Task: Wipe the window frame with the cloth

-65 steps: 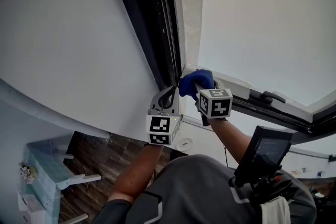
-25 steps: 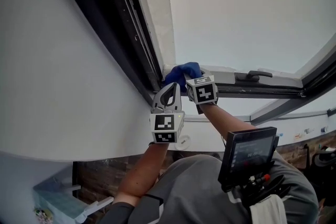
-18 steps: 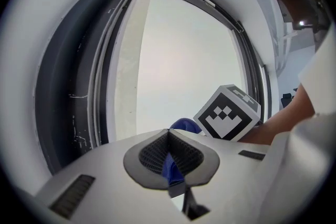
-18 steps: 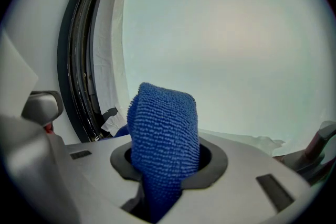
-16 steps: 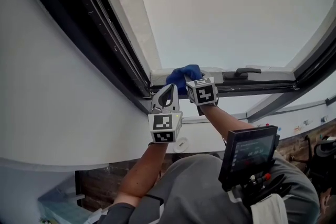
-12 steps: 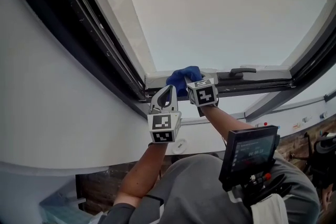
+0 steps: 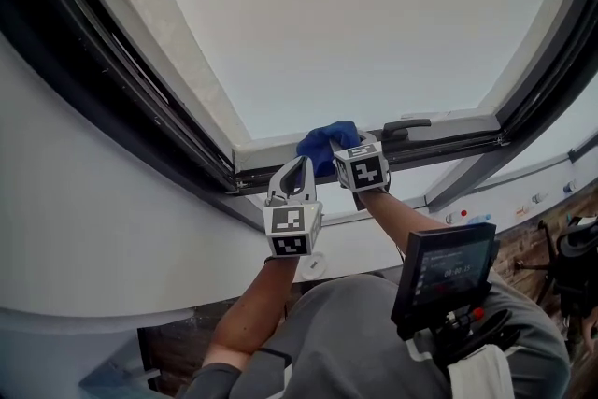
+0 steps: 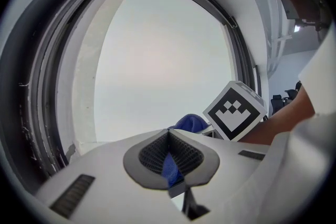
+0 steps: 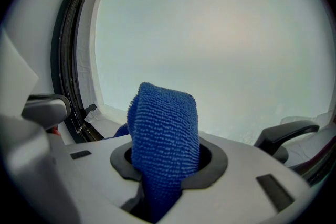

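Our right hand-held gripper (image 9: 168,160) pinches a fold of the blue cloth (image 9: 164,123) at the window frame (image 7: 280,148). It looks soft and floppy. Our left hand-held gripper (image 8: 169,157) is closed, empty.

Dark screen (image 7: 445,268), white wall (image 7: 103,229), small round white disc (image 7: 309,266)
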The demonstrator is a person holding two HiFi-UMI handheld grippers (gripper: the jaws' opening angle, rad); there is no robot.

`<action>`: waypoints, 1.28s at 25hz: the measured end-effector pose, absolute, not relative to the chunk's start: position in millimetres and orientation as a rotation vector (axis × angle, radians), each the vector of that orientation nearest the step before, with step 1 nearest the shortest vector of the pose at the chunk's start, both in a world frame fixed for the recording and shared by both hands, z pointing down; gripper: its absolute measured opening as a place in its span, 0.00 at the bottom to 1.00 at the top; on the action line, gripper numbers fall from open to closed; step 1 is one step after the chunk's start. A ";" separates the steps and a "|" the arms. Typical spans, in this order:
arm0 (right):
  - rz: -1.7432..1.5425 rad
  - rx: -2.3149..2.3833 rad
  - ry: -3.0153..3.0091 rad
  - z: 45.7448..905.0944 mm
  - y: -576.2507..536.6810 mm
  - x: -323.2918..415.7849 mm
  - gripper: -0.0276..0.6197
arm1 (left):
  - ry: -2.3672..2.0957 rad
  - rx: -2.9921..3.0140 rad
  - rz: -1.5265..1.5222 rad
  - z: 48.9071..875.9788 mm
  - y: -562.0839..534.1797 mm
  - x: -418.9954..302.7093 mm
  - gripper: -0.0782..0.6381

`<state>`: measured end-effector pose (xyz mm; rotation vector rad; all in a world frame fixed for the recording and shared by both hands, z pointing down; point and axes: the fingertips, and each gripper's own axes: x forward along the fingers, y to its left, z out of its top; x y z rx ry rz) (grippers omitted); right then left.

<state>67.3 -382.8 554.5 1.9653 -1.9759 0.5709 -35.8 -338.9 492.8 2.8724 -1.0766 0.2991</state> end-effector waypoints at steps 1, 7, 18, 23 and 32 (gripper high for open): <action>0.573 1.974 -1.968 554.5 -380.5 72.4 0.25 | -1.068 2.879 0.302 492.5 -337.5 -31.9 0.12; 0.597 2.006 -1.933 555.6 -372.5 93.8 0.25 | -1.050 2.888 0.318 494.6 -332.4 -19.0 0.12; 0.622 2.013 -1.954 553.1 -366.9 95.6 0.25 | -1.031 2.876 0.332 496.6 -327.9 -14.0 0.12; 0.634 2.089 -2.004 529.3 -338.4 102.5 0.25 | -1.020 2.886 0.294 485.1 -322.6 -2.4 0.12; 0.636 2.230 -1.972 504.5 -258.0 142.2 0.25 | -0.890 2.926 0.257 484.5 -297.6 41.4 0.12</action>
